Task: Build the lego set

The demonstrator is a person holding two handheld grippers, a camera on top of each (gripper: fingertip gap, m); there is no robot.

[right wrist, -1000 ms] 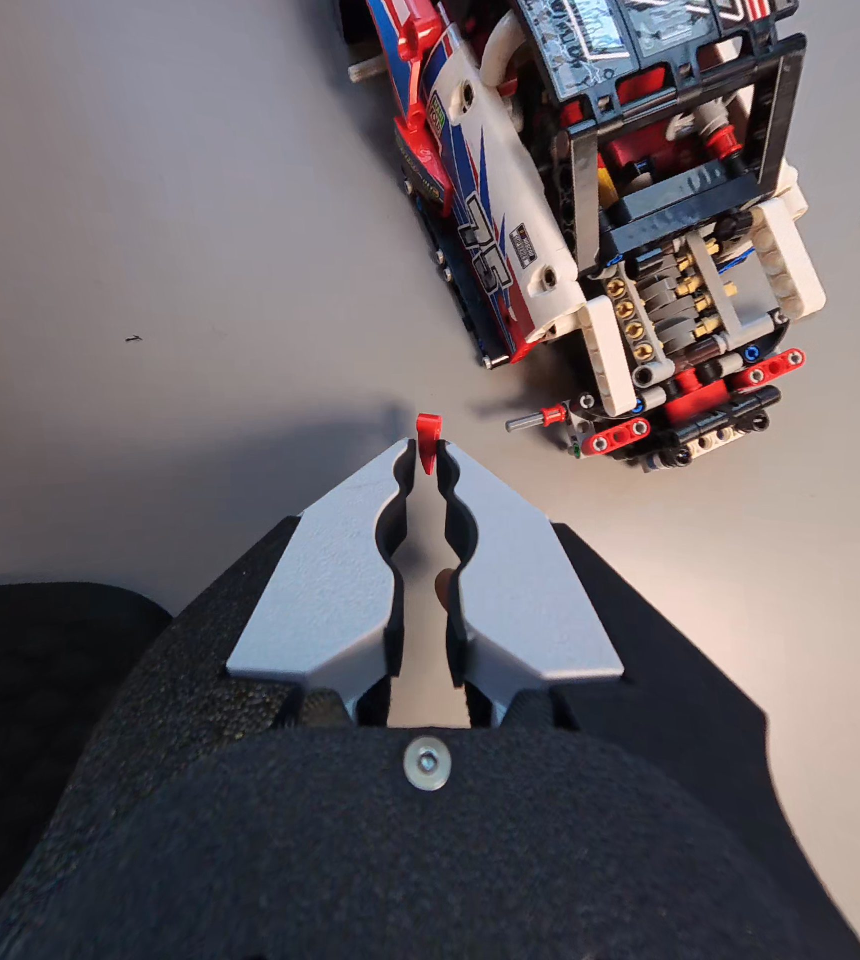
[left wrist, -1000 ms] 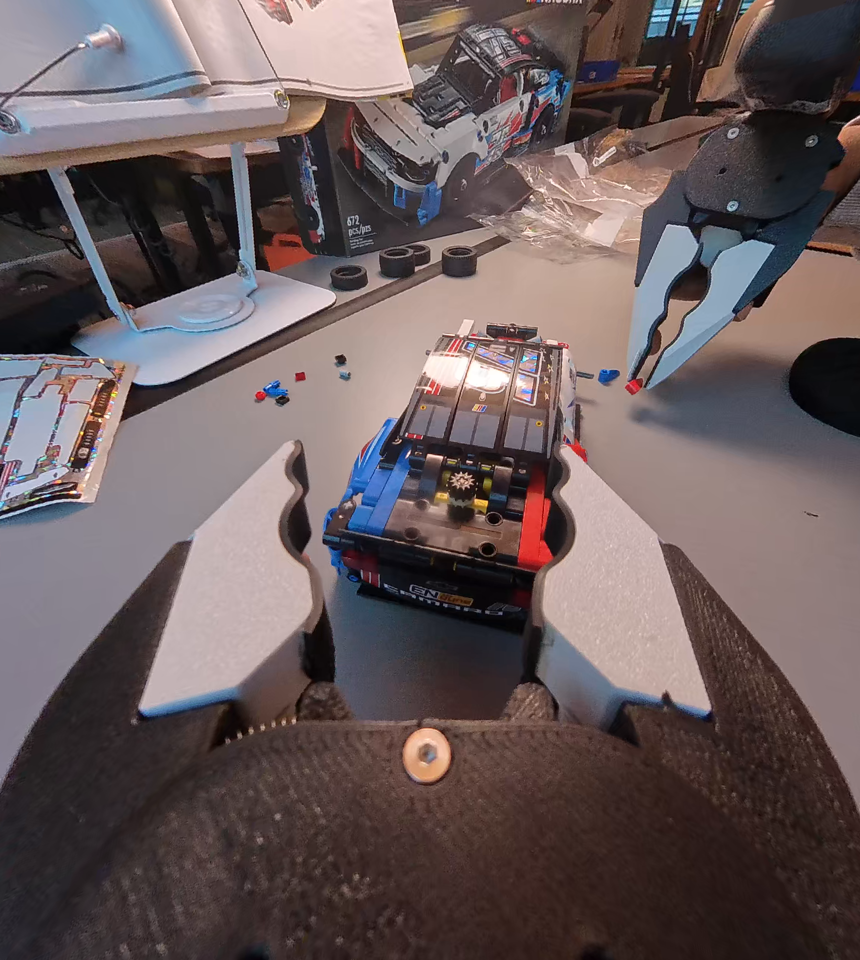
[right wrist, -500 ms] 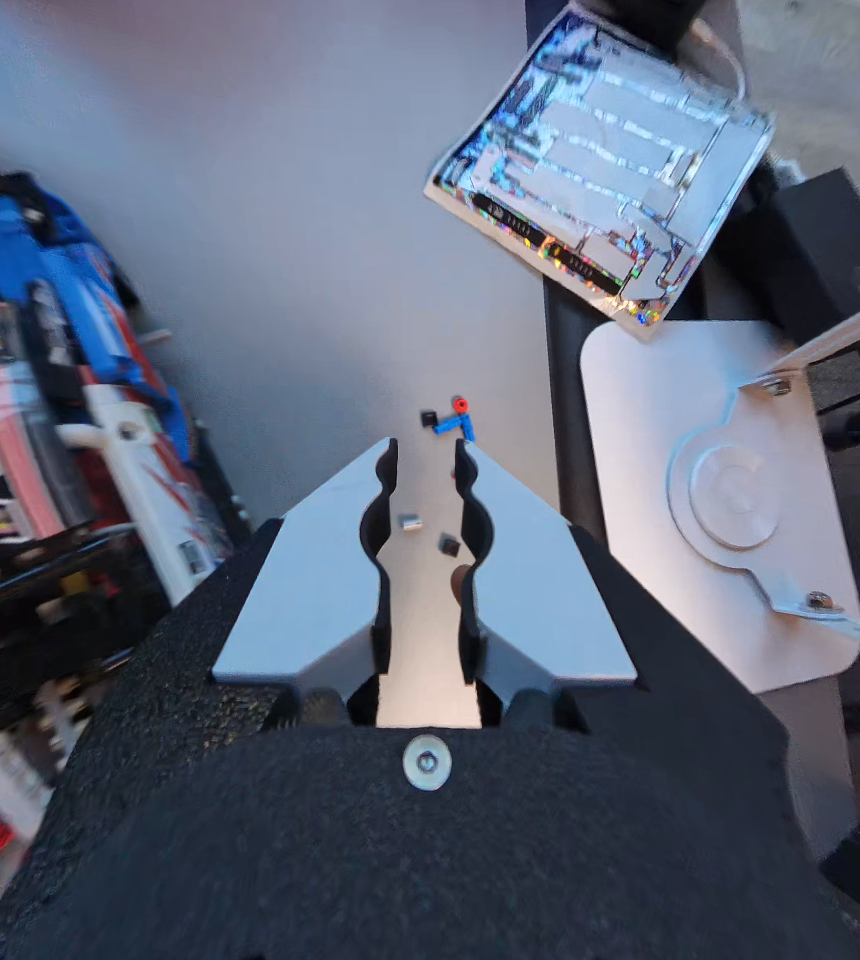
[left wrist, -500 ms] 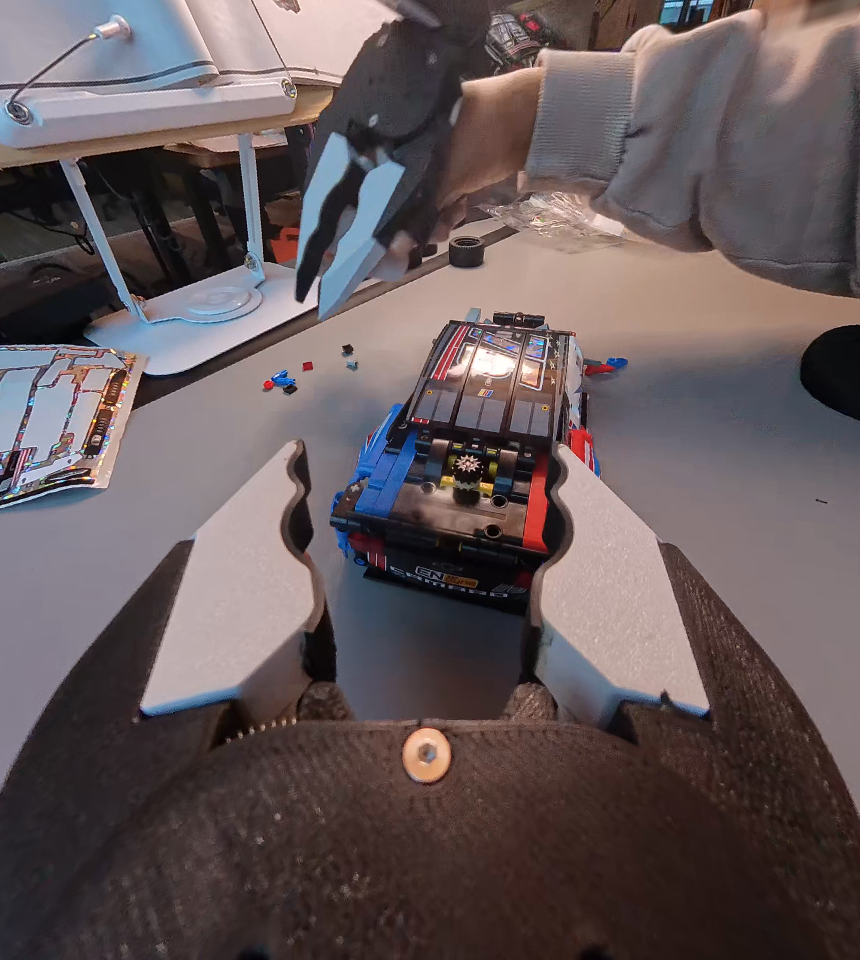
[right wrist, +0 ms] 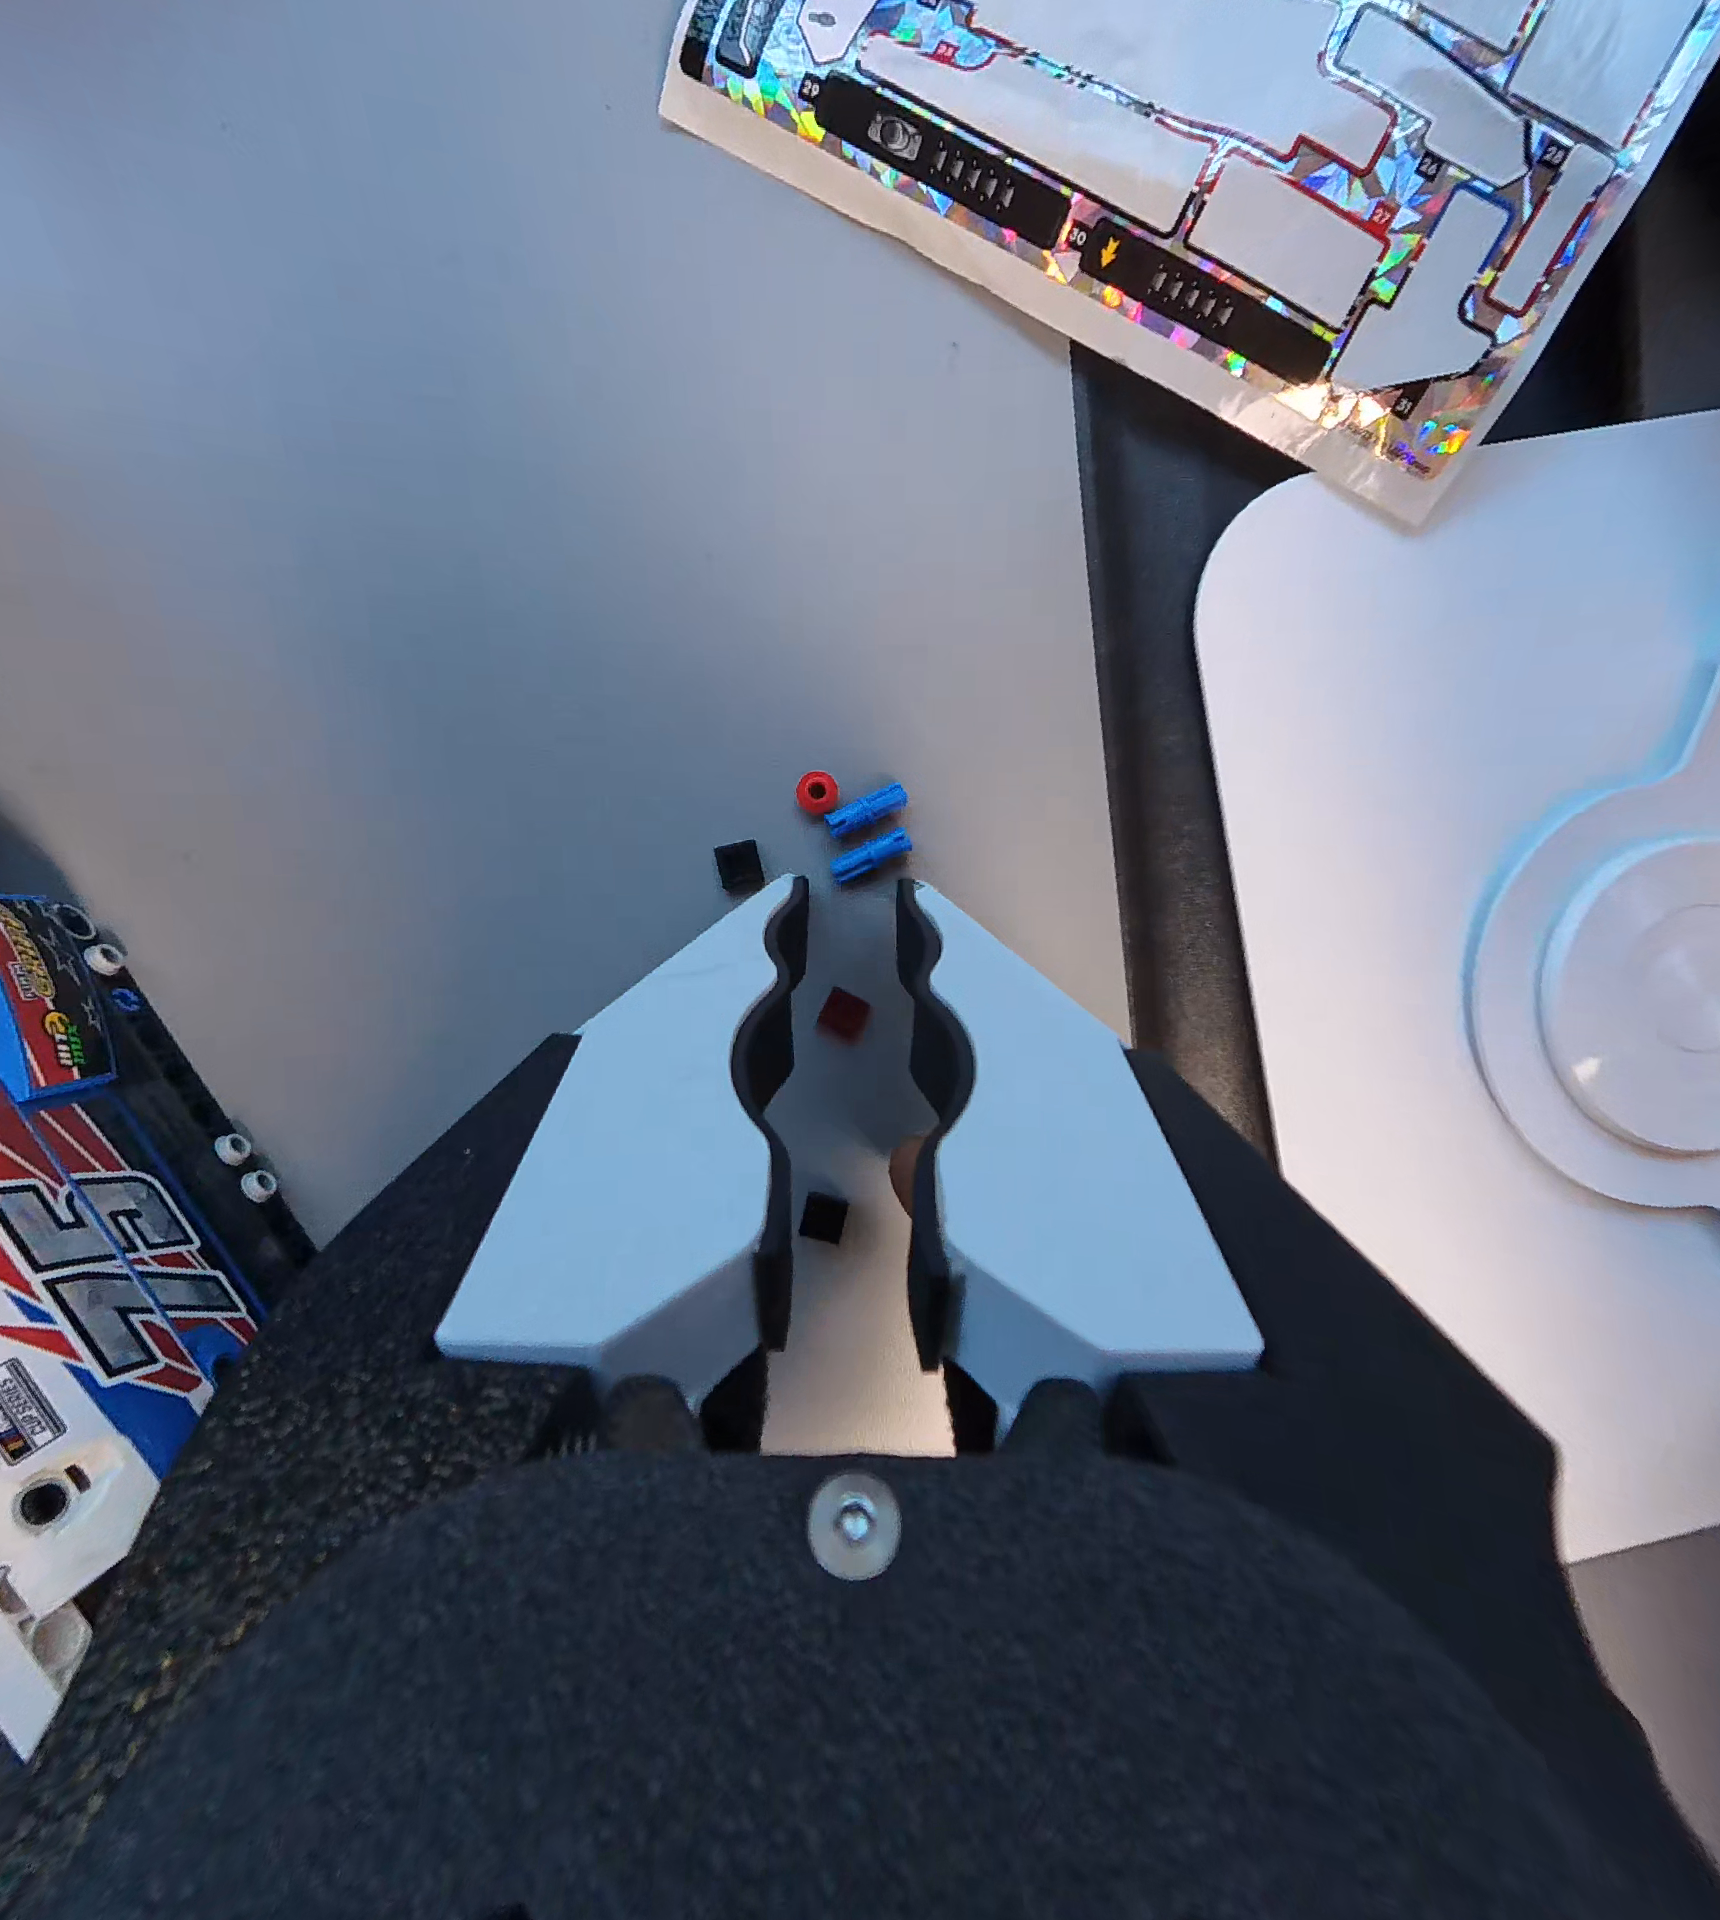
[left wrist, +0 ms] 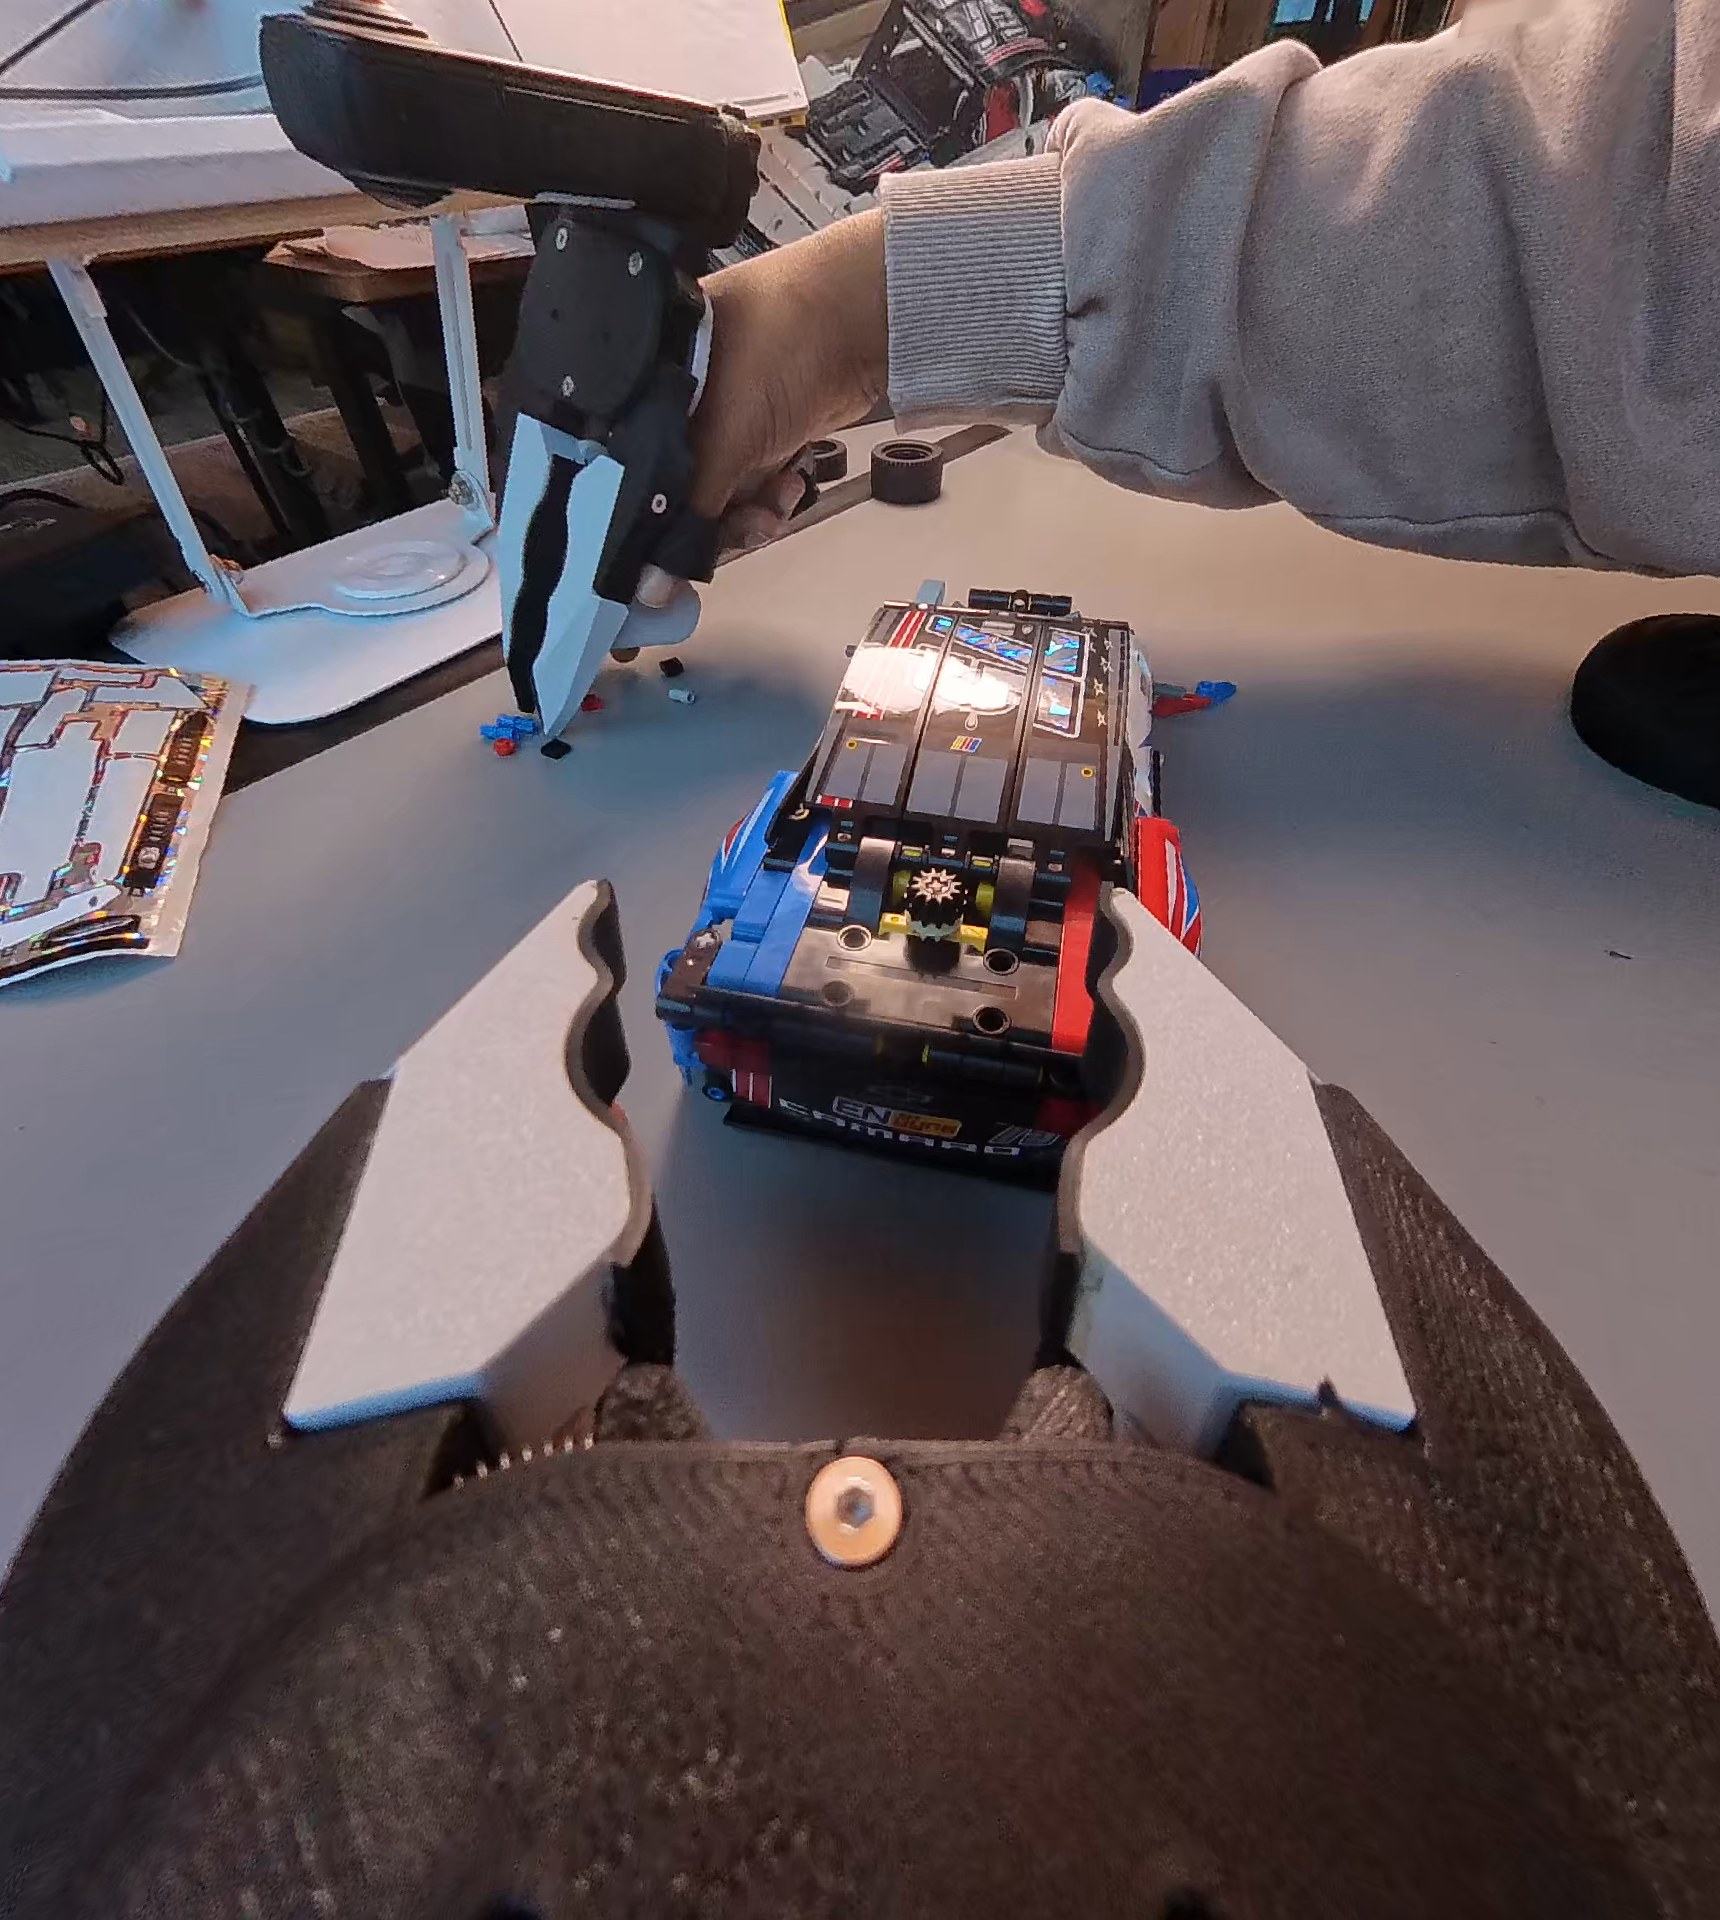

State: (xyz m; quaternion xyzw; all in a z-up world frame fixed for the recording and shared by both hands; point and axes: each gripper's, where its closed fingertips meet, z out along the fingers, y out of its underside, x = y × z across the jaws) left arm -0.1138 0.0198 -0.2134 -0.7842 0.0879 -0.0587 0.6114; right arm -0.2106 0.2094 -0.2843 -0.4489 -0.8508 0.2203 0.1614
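The Lego car (left wrist: 949, 831) stands on the grey table, its rear end toward me in the left wrist view. My left gripper (left wrist: 856, 904) is open around that rear end: the right finger is against the car's side, the left finger stands apart from it. My right gripper (left wrist: 555, 722) points down at a cluster of small loose pieces left of the car. In the right wrist view my right gripper (right wrist: 851, 883) is narrowly open and empty. A red tile (right wrist: 843, 1013) and a black piece (right wrist: 824, 1217) lie on the table between its fingers. Two blue pins (right wrist: 866, 831), a red round piece (right wrist: 815, 791) and a black tile (right wrist: 737, 864) lie just past the tips.
A holographic sticker sheet (left wrist: 35, 810) lies at the left. A white lamp base (left wrist: 368, 592) stands behind the loose pieces. Loose tyres (left wrist: 906, 470) sit at the back. A person's sleeve (left wrist: 1407, 291) reaches over the car. A black pad (left wrist: 1708, 717) is at the right. Red and blue pieces (left wrist: 1188, 696) lie by the car's far right. Tip to tip, the grippers are about 25 centimetres apart.
My right gripper let go of the small red piece at the car's far right, crossed over the car to the left and came down over the loose pieces. My left gripper barely moved.
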